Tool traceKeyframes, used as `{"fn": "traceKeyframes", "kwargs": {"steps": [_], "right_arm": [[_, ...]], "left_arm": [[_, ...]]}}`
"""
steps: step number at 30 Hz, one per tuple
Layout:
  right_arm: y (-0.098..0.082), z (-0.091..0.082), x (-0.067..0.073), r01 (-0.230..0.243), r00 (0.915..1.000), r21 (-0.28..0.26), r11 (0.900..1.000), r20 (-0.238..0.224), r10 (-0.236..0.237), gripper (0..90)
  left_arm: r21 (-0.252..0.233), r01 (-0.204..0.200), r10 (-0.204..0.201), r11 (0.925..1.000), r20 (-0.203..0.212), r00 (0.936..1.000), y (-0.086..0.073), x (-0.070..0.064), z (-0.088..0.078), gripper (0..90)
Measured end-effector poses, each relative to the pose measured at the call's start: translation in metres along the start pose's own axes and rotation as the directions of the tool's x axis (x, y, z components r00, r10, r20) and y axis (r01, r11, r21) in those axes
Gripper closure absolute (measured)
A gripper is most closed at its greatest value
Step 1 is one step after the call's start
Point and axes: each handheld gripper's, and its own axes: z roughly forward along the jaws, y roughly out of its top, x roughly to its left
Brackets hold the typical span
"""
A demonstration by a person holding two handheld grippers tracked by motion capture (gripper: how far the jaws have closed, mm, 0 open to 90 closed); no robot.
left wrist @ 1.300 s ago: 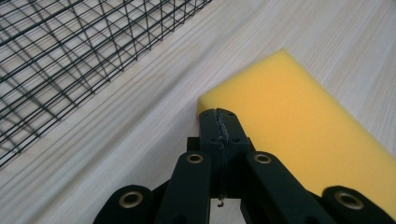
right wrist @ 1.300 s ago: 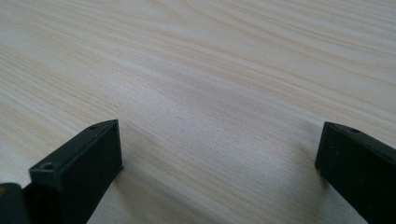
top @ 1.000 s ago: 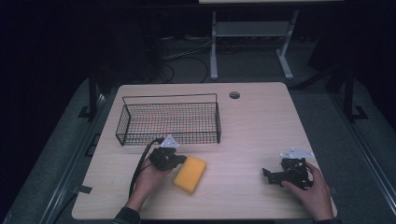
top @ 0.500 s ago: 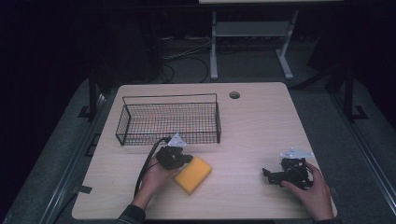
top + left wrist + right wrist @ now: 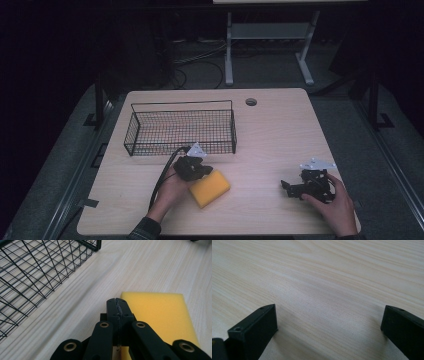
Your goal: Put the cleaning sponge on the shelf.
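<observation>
Sponge (image 5: pixel 210 188) sits in the lower middle of the high view, a yellow slab lying flat on the table (image 5: pixel 280 140), just to the right of my left claw (image 5: pixel 202 169); that is the relation my next move turns on; its long axis runs slantwise, from lower left up toward the right, and my left claw rests at its upper left corner, touching or all but touching it, I cannot tell which; in the left gripper view the sponge (image 5: pixel 160 312) fills the right half of the frame, beginning just past my closed tips and running away to the lower right, while the wire basket (image 5: pixel 37 272) takes the upper left; my left claw (image 5: pixel 118 307) is pressed fully shut, pad against pad, with nothing between them, so the sponge lies beside the tips and not within them; I judge I must open the jaws wide and shift toward the right of that view before any grip is possible; my right claw (image 5: pixel 286 186) lies well apart at the lower right of the high view, its jaws spread wide over bare wood and holding nothing (image 5: pixel 329 317); the left hand is plainly the nearer; the basket (image 5: pixel 180 127) stands just above it in the high view.
</observation>
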Motion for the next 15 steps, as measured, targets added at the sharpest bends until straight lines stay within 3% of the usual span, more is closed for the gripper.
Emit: {"fn": "traceKeyframes", "kwargs": {"steps": [6,15], "right_arm": [[0.000,0.000,0.000,0.000,1.0000,-0.001,1.000,0.000,0.000,0.0],[0.000,0.000,0.000,0.000,1.0000,0.000,1.000,0.000,0.000,0.0]], "left_arm": [[0.000,0.032,-0.032,0.9995,0.006,0.9995,0.001,0.004,-0.013,85.2],[0.044,0.063,-0.064,0.9971,0.023,0.9977,0.005,0.003,-0.025,53.9]]}}
